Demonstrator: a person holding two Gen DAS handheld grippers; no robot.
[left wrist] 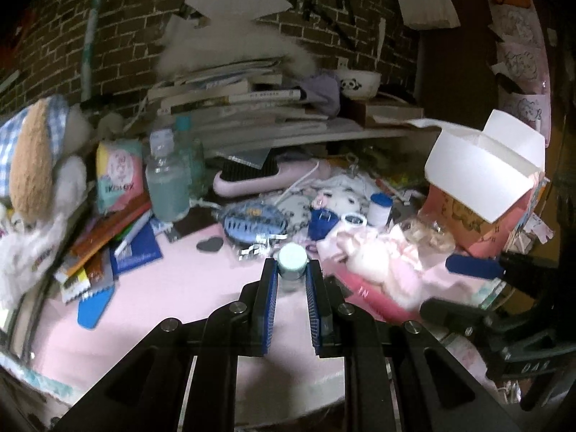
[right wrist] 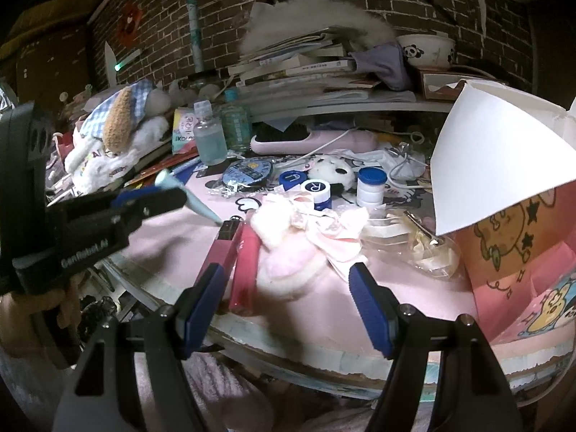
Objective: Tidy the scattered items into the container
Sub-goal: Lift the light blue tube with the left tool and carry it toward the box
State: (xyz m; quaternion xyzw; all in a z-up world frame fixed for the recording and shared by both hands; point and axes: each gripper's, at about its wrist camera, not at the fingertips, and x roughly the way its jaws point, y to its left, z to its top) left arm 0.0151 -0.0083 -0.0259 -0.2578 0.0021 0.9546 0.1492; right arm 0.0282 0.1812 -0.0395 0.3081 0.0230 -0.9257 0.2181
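Left gripper (left wrist: 292,270) first: its 2 blue-padded jaws are pinched onto a small mint-capped tube (left wrist: 292,260), the round cap poking up between the tips. From the right wrist view that same tube (right wrist: 187,194) hangs cap-up and slanted, its thin end pointing down toward the pink mat (right wrist: 169,237), with the left gripper (right wrist: 158,198) clamped around its upper part.

Right gripper (right wrist: 288,280) now: jaws spread wide, nothing between them, held at the near edge of the table. Just past its left finger lie 2 pink-red sticks (right wrist: 237,262) side by side, and straight ahead sits a heap of pale pink bows and fluff (right wrist: 306,230).

Further out, a blue contact-lens case (right wrist: 309,187) marked L and R, a white-and-blue round jar (right wrist: 370,187) beside it, and a small panda plush (right wrist: 331,172) between them. Behind those, a clear bottle of bluish liquid (right wrist: 210,136) stands upright near a pink hairbrush (right wrist: 306,140).

Off to the right, the container: a pink cartoon-printed box (right wrist: 522,259) with a white flap (right wrist: 496,165) raised over it, standing on the mat's right side. The left wrist view shows the same box (left wrist: 464,216) well to the right of the held tube.

Back wall: brick, with stacked books (left wrist: 230,100) and a panda bowl (left wrist: 360,82).
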